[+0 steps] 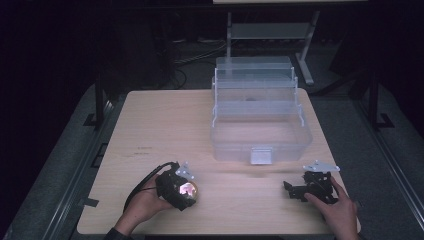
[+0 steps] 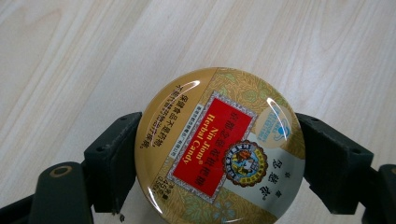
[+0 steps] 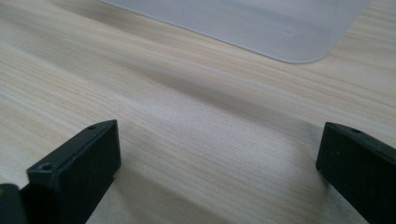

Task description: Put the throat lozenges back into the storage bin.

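Here, round candy tin (image 2: 219, 147) clamped between left gripper (image 2: 219, 158) jaws; right gripper (image 3: 217, 163) held wide, empty, near clear box (image 1: 260, 117).

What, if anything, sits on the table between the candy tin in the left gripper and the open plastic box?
Nothing visible does. The round gold candy tin is clamped in the left gripper, and bare wooden table lies between it and the clear tiered plastic box. The right gripper, jaws open, sits off to the side.

I see bare tabletop (image 1: 150, 125) left of the clear box (image 1: 260, 125), open strip before its latch (image 1: 261, 156), box blocking the far right.
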The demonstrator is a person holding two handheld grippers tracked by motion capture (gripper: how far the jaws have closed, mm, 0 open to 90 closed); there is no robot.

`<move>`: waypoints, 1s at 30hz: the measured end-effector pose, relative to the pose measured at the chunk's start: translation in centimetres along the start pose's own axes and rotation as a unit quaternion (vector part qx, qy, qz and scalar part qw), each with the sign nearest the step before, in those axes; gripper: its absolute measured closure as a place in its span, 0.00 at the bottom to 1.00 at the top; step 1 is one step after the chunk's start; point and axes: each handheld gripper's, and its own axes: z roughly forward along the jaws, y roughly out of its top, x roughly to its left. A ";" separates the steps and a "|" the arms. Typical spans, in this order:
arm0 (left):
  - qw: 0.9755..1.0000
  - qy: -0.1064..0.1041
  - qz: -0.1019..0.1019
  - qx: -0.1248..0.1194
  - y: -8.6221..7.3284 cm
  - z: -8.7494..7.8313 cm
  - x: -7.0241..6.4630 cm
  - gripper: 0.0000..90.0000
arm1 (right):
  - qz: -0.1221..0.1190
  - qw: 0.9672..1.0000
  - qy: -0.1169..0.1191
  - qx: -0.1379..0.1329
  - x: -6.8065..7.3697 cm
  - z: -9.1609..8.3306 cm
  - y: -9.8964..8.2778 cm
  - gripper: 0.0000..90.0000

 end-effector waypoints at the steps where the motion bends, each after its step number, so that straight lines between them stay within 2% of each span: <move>1: 1.000 0.000 0.000 0.000 0.0 0.0 0.0 0.22 | 0.000 1.000 0.000 0.000 0.0 0.0 0.0 0.00; 2: 1.000 -0.001 0.006 0.004 0.1 -0.2 0.1 0.22 | 0.000 1.000 0.000 0.000 0.0 0.0 0.0 0.00; 3: 1.000 -0.001 0.000 -0.001 0.2 -0.2 0.0 0.22 | 0.000 1.000 0.000 0.000 0.0 0.0 0.0 0.00; 11: 1.000 -0.003 0.000 -0.005 0.7 -0.7 0.3 0.22 | 0.000 1.000 0.000 0.000 0.0 0.0 0.0 0.00; 17: 1.000 -0.005 0.003 -0.002 1.1 -1.0 0.6 0.22 | 0.000 1.000 0.000 0.000 0.0 0.0 0.0 0.00; 18: 1.000 -0.005 0.010 0.001 1.3 -1.1 0.7 0.22 | 0.000 1.000 0.000 0.000 0.0 0.0 0.0 0.00; 19: 1.000 -0.006 0.006 -0.002 1.4 -1.2 0.6 0.22 | 0.000 1.000 0.000 0.000 0.0 0.0 0.0 0.00; 20: 1.000 -0.005 0.013 0.001 1.7 -1.4 0.7 0.22 | 0.000 1.000 0.000 0.000 0.0 0.0 0.0 0.00; 30: 1.000 -0.001 0.012 -0.007 2.8 -1.9 1.1 0.22 | 0.000 1.000 0.000 0.000 0.0 0.0 0.0 0.00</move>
